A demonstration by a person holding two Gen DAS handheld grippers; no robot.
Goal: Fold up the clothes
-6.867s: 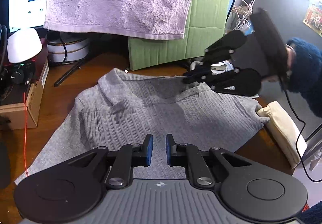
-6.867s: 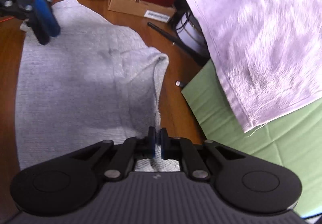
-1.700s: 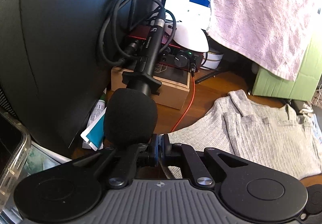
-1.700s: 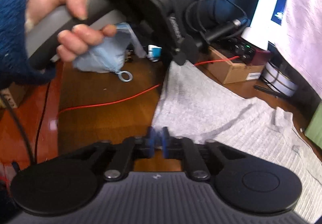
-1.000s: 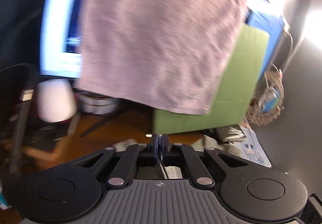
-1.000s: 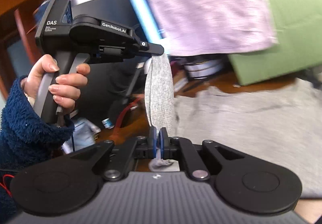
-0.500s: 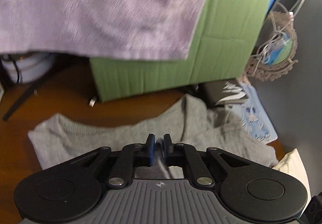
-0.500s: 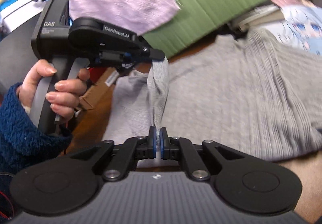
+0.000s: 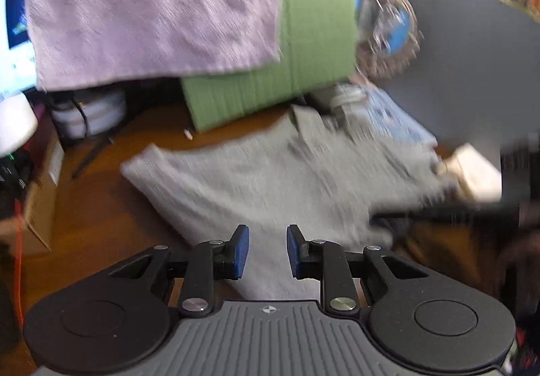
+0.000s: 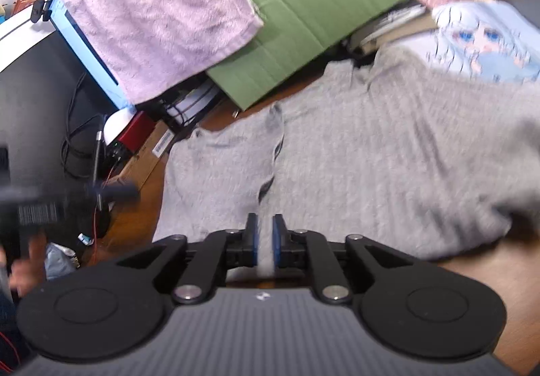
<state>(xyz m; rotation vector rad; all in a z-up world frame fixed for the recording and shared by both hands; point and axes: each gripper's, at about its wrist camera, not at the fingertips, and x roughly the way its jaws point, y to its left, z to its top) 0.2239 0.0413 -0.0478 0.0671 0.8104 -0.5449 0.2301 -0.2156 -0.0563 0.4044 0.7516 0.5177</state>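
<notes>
Releasing a fold: both grippers are letting go of a grey ribbed sweater (image 10: 388,156) spread on a wooden desk (image 9: 98,207).

Left gripper (image 9: 266,249): jaws opening, a moderate gap between the blue pads (image 9: 240,251). Grey knit shows through the gap, but the pads do not press on it; the cloth appears to lie below them.

Right gripper (image 10: 266,239): jaws opening, gap narrow. A strip of grey fabric runs between the blue pads and may brush them; blur hides whether it is fully free.

Position of the sweater: in the left wrist view it fills the middle of the picture, running from the fingertips toward 12 and 2 o'clock, its near edge at 6 o'clock under the jaws. In the right wrist view it spreads from 12 to 3 o'clock of the fingertips, with a raised folded ridge (image 10: 275,146) leading toward 12 o'clock. At 9 o'clock in that view the other gripper appears, blurred, in a hand (image 10: 23,261).

Risks, as judged:
- With the right gap so narrow, the knit may catch on a pad as the gripper lifts away, dragging the folded layer open.
- The ridge suggests the layer has not settled flat; left so, the next fold would go crooked.
- A box (image 10: 148,156) and red cable (image 9: 18,234) lie near the sweater's edge at 9 o'clock and could snag a sleeve.
</notes>
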